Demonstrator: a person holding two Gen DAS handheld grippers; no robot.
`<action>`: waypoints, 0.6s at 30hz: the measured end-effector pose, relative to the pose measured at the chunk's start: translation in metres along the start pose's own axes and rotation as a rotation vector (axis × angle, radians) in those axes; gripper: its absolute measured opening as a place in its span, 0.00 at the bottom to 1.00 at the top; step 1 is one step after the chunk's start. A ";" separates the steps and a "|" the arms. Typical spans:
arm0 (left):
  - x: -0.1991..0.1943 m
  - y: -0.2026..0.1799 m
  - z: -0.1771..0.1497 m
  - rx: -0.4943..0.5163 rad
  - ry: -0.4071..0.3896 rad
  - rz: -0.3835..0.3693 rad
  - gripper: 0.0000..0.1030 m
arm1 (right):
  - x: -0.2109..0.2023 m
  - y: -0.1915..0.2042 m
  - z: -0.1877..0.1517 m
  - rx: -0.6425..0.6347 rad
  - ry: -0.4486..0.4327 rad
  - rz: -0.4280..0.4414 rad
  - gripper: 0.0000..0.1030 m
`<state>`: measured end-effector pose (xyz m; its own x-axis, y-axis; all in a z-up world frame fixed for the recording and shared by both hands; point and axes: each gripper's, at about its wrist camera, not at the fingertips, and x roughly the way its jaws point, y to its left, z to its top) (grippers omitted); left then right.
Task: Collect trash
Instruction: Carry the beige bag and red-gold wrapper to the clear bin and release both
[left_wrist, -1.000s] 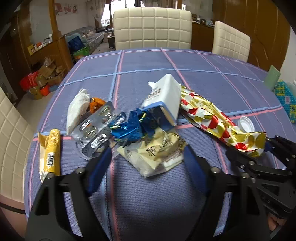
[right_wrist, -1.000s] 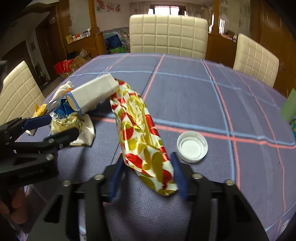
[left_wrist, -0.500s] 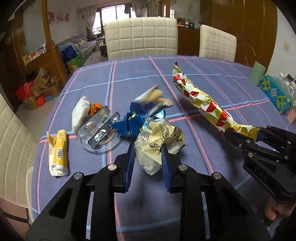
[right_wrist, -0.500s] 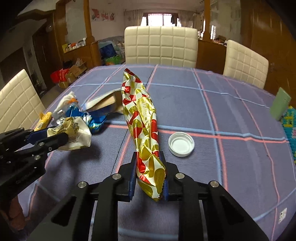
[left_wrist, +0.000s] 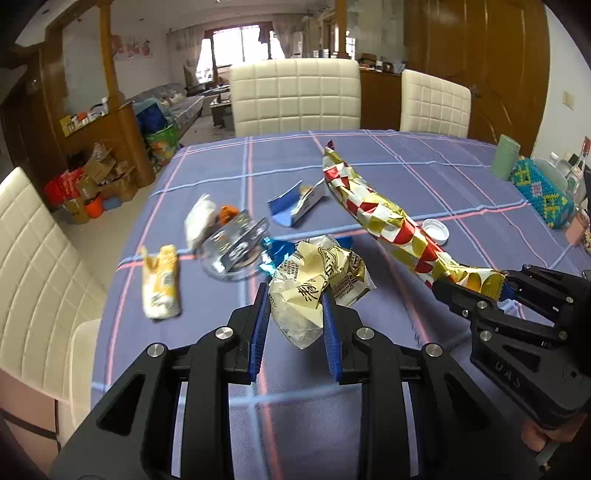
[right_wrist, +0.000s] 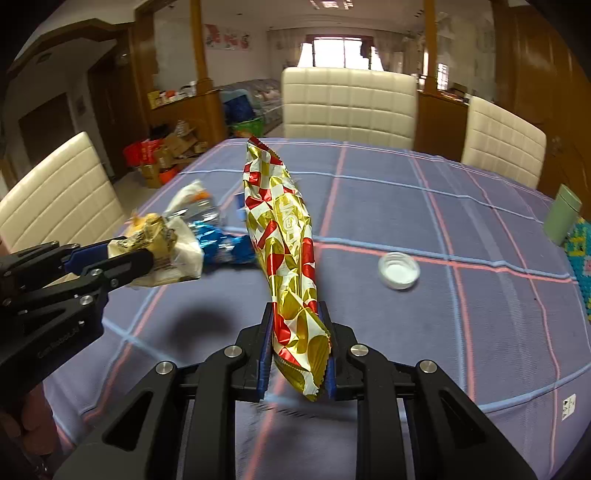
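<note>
My left gripper (left_wrist: 293, 314) has its blue pads clamped on the crumpled cream wrapper (left_wrist: 317, 277), lifted off the purple checked tablecloth (left_wrist: 424, 177). Right of that wrapper, the right gripper (left_wrist: 502, 286) pinches the end of the long gold-and-red snack bag (left_wrist: 384, 218). Behind the wrapper lie a blue foil scrap (left_wrist: 275, 251) and a blister pack (left_wrist: 236, 247); left of it, a yellow packet (left_wrist: 160, 282). A white cap (left_wrist: 436, 230) sits just beyond the bag.

bottle cap (right_wrist: 399, 270) on table (right_wrist: 461, 332), right of snack bag (right_wrist: 284, 236)
</note>
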<state>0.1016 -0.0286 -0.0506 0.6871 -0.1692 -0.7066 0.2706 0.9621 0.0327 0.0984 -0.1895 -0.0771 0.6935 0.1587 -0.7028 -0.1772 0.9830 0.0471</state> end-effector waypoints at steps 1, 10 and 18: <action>-0.003 0.002 -0.003 -0.004 0.000 0.007 0.28 | -0.001 0.005 -0.002 -0.009 0.003 0.011 0.21; -0.028 0.027 -0.024 -0.062 -0.005 0.071 0.28 | -0.010 0.034 -0.008 -0.062 0.010 0.057 0.21; -0.041 0.045 -0.034 -0.085 -0.015 0.123 0.28 | -0.013 0.045 -0.012 -0.084 0.014 0.074 0.21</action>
<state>0.0626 0.0290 -0.0444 0.7216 -0.0511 -0.6904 0.1260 0.9903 0.0584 0.0730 -0.1480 -0.0738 0.6662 0.2287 -0.7098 -0.2862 0.9574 0.0398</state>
